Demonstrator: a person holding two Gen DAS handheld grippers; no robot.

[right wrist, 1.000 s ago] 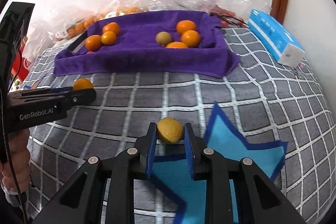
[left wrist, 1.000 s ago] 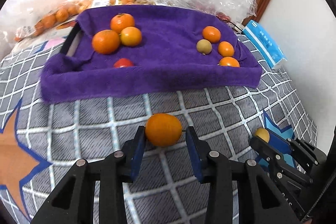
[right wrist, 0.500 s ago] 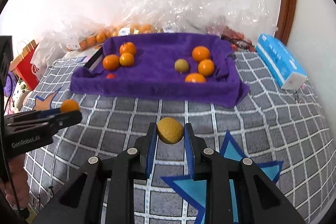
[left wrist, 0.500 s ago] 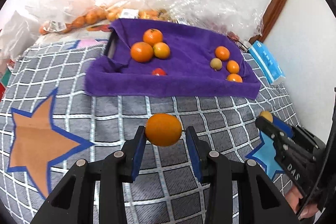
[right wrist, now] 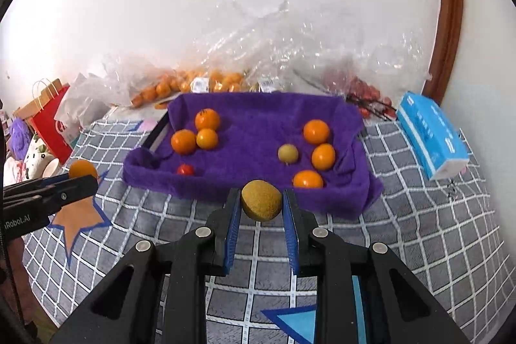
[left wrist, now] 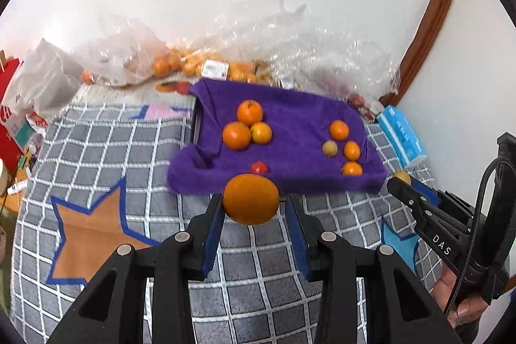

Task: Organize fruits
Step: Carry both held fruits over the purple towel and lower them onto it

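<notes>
Both fruits raised; tray: 6 oranges, 1 tomato.

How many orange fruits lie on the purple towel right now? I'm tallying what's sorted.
6. Three cluster at the towel's left. Three sit at its right. The bagged ones behind aren't counted, and folds could hide more.

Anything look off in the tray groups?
Yes. One small red fruit sits alone by the tray's front left edge, apart from the orange cluster. On the right, a yellow-green fruit lies among oranges. The purple towel bunches at the left corner.
</notes>
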